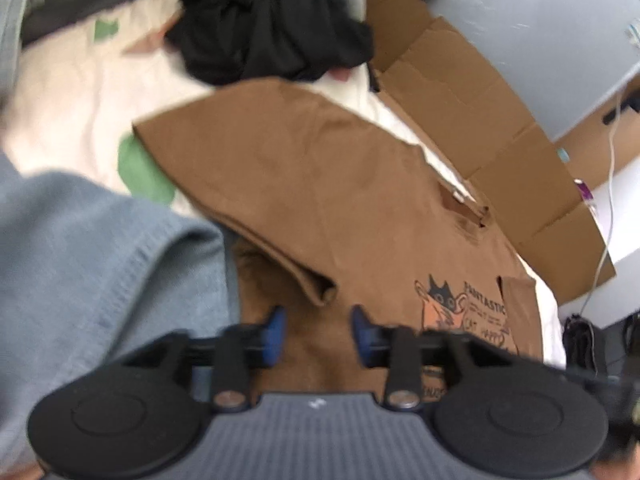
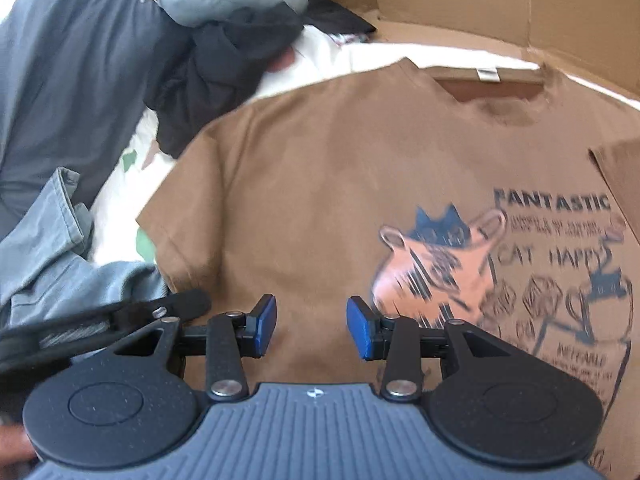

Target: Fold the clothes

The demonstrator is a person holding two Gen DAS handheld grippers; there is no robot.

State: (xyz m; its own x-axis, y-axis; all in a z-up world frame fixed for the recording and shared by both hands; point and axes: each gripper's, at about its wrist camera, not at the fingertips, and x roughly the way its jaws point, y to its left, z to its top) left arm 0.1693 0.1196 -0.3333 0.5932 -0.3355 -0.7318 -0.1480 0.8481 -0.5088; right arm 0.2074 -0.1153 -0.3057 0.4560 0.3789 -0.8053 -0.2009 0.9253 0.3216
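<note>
Bed sheet (image 1: pixel 72 92): pale, with green patches; it carries all the clothes.
Cardboard (image 1: pixel 472 120): flattened brown panels along the far edge of the sheet, past the shirt's collar.
Brown T-shirt (image 2: pixel 320 184): the garment in hand for folding. It lies print side up on the sheet, collar toward the cardboard, directly under and ahead of both grippers. In the left wrist view one side with its sleeve is turned in over the body, leaving a long straight folded edge (image 1: pixel 276 248); at the far right a brown flap (image 2: pixel 618 176) overlaps the print, which may be the other sleeve turned in, though I cannot tell for sure.
How it will handle: light, limp cotton by the look of it; it should drape and wrinkle, slide easily on the sheet, and not break. Judged best taken by a pinch at a hem or a folded edge, through all layers, rather than mid-panel.
Blue-grey clothing (image 1: pixel 80 280): crumpled, just left of the shirt, touching its near side.
Black clothing (image 1: pixel 272 20): bunched heap beyond the shirt, near the far left.
Cat print (image 2: pixel 440 256): orange jug, dark cat, lettering, on the shirt's right half.
Left gripper (image 1: pixel 318 332): fingers spread, nothing between them, over the shirt's near part just short of the folded sleeve.
Right gripper (image 2: pixel 311 326): fingers spread and empty, over the plain brown cloth left of the print.
</note>
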